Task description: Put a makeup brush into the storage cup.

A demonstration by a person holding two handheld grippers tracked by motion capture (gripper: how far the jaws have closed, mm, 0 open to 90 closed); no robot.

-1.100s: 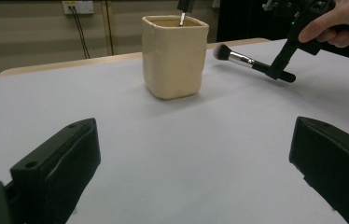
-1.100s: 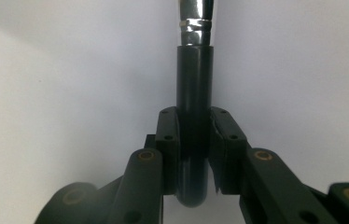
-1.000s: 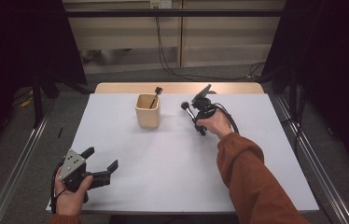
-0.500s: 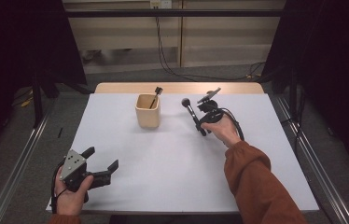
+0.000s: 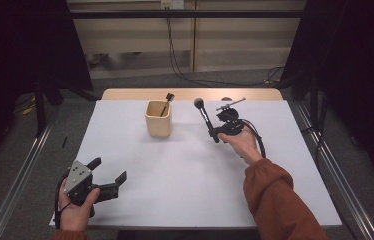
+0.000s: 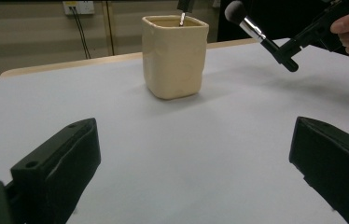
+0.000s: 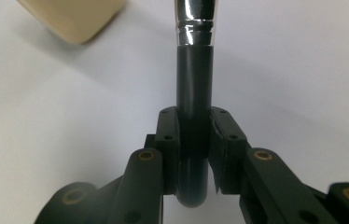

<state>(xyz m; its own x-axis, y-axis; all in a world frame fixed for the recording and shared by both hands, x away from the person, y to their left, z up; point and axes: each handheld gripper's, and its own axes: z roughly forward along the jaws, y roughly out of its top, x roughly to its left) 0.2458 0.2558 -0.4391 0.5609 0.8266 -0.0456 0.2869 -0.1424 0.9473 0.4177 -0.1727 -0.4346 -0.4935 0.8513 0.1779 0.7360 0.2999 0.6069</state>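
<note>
The brush (image 5: 204,116), centre-right of the high view, has a dark handle, chrome ferrule and round dark head, pinched by the right gripper (image 5: 217,134). The left gripper (image 5: 109,174), lower left, is spread.

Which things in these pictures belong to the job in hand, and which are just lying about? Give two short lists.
In the job:
- makeup brush, clamped by its handle in the right tool
- cream cup, with a smaller brush standing in it

Lying about:
- left tool, open and idle at the table's near corner
- cables on the floor behind the table
</note>
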